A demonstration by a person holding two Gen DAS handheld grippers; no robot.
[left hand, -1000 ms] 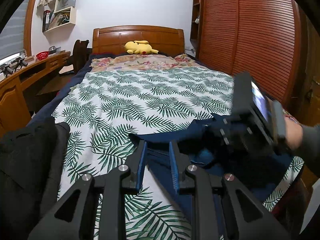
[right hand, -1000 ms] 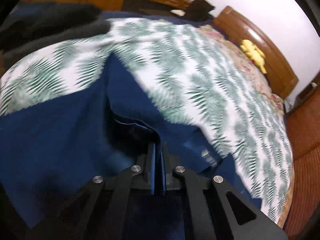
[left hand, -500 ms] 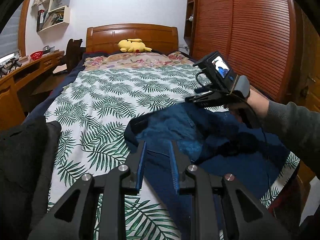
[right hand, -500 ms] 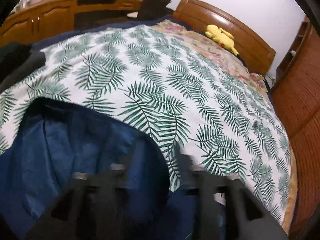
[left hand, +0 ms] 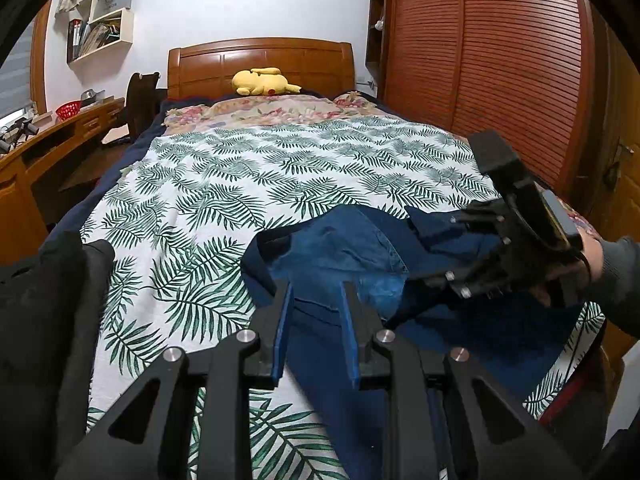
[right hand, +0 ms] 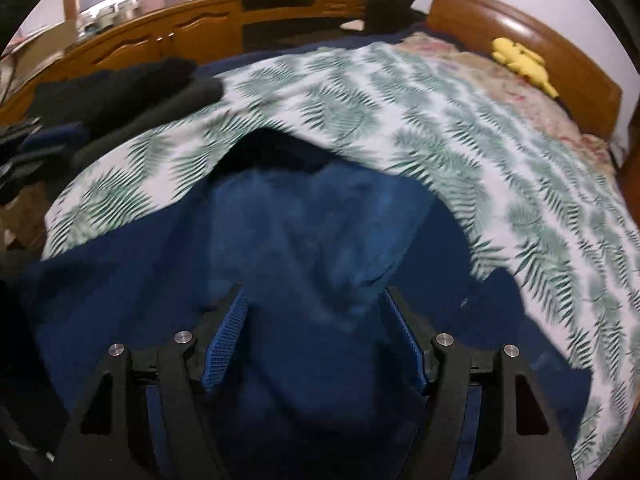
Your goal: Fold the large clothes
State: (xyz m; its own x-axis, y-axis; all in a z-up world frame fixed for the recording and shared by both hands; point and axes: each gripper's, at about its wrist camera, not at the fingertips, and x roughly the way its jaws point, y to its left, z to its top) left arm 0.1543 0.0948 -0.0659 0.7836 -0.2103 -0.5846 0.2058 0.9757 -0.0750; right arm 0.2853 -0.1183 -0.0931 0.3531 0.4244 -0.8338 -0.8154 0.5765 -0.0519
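Navy cloth fills my near view on both cameras: the blue garment [left hand: 340, 248] lies crumpled at the foot of the bed, on the leaf-print bedspread [left hand: 224, 184].

From my left camera I see my left gripper [left hand: 316, 296] hanging over the garment's near edge, its blue pads a narrow gap apart with nothing pinched between them; whether the tips touch the cloth I cannot tell. This view alone shows my right gripper [left hand: 460, 272] from the outside, held by a hand [left hand: 588, 256] in a grey sleeve, low over the bunched cloth on the right. It also shows the slatted wooden wardrobe [left hand: 500, 60] and wall shelves [left hand: 100, 24] holding books and papers.

My right camera is blurred but gives what the left cannot: my right gripper's [right hand: 316, 320] jaws are opening wide, the garment [right hand: 304, 232] lying beneath and between them, no pad pressing on it. It also shows the long wooden desk [right hand: 160, 36].

Both views catch the black clothes [left hand: 44, 300] piled at the bed's left edge, and the yellow plush toy [left hand: 262, 80] against the headboard [left hand: 260, 60].
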